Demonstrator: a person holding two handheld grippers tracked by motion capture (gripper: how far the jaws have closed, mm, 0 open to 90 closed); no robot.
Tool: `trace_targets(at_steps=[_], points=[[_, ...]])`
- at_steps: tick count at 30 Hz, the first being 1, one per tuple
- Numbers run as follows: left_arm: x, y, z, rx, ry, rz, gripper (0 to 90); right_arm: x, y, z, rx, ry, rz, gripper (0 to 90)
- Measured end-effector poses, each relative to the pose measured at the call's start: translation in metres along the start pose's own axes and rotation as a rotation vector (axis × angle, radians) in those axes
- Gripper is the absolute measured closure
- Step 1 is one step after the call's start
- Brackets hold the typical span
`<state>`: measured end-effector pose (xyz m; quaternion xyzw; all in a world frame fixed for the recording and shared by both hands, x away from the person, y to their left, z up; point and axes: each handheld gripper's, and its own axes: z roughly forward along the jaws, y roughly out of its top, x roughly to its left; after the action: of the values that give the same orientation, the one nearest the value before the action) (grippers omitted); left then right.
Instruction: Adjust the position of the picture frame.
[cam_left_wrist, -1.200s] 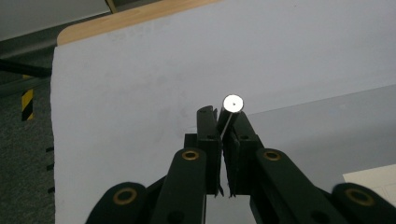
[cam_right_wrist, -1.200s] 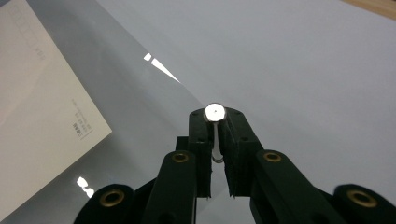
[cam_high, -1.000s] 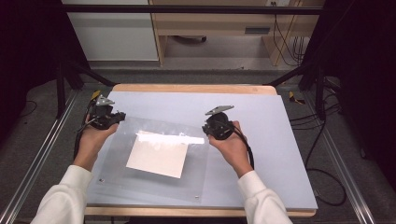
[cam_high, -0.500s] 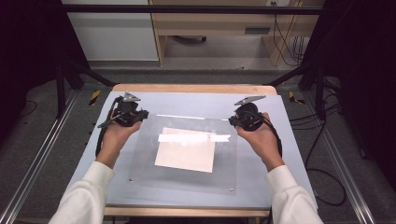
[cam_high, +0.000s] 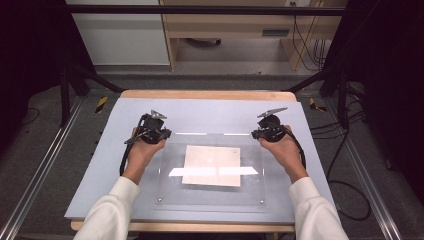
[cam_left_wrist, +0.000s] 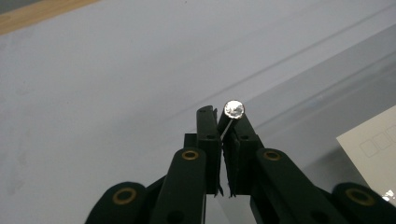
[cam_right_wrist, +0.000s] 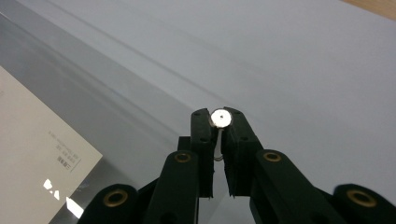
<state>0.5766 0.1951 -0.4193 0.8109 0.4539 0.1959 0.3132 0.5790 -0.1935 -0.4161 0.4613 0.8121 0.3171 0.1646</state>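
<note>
Both tongs, the left tongs (cam_high: 161, 134) and right tongs (cam_high: 260, 134), are clamped on the far corners of the clear acrylic sheet (cam_high: 250, 190) (each pinching beside a silver stud (cam_left_wrist: 233, 109)), lowering it over the paper card (cam_high: 211, 165) mid-counter (cam_high: 210, 107), so next likely comes an even set-down.

Both forearms reach forward; the left gripper (cam_high: 161, 134) and the right gripper (cam_high: 256, 134) have their fingers (cam_left_wrist: 208, 135) closed tight.
</note>
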Motion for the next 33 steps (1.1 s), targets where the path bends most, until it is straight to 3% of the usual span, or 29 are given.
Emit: trace_targets(at_steps=[5, 10, 22, 23, 24, 25, 27, 33], points=[[0.003, -0.008, 0.009, 0.016, 0.018, -0.010, 84.7, 0.000, -0.001, 0.019, 0.024, 0.007, -0.007, 83.5], [0.000, -0.009, 0.012, 0.009, 0.033, -0.005, 84.7, -0.002, -0.004, 0.025, 0.025, 0.006, 0.009, 83.7], [0.002, -0.016, 0.026, -0.005, 0.015, -0.018, 84.7, -0.003, -0.013, 0.038, 0.028, -0.021, 0.027, 84.7], [-0.015, -0.015, 0.042, -0.230, 0.008, -0.267, 84.7, -0.003, -0.013, 0.038, 0.028, -0.021, 0.027, 84.7], [-0.009, -0.016, 0.038, -0.162, 0.009, -0.192, 84.7, -0.003, -0.013, 0.038, 0.030, -0.023, 0.026, 84.7], [-0.008, -0.017, 0.037, -0.137, 0.009, -0.167, 84.7, -0.003, -0.013, 0.040, 0.033, -0.027, 0.031, 84.8], [-0.009, -0.017, 0.039, -0.153, 0.008, -0.187, 84.8, -0.004, -0.014, 0.041, 0.036, -0.027, 0.030, 84.8], [-0.008, -0.019, 0.041, -0.142, 0.007, -0.177, 84.7, -0.004, -0.016, 0.043, 0.034, -0.027, 0.032, 84.8]])
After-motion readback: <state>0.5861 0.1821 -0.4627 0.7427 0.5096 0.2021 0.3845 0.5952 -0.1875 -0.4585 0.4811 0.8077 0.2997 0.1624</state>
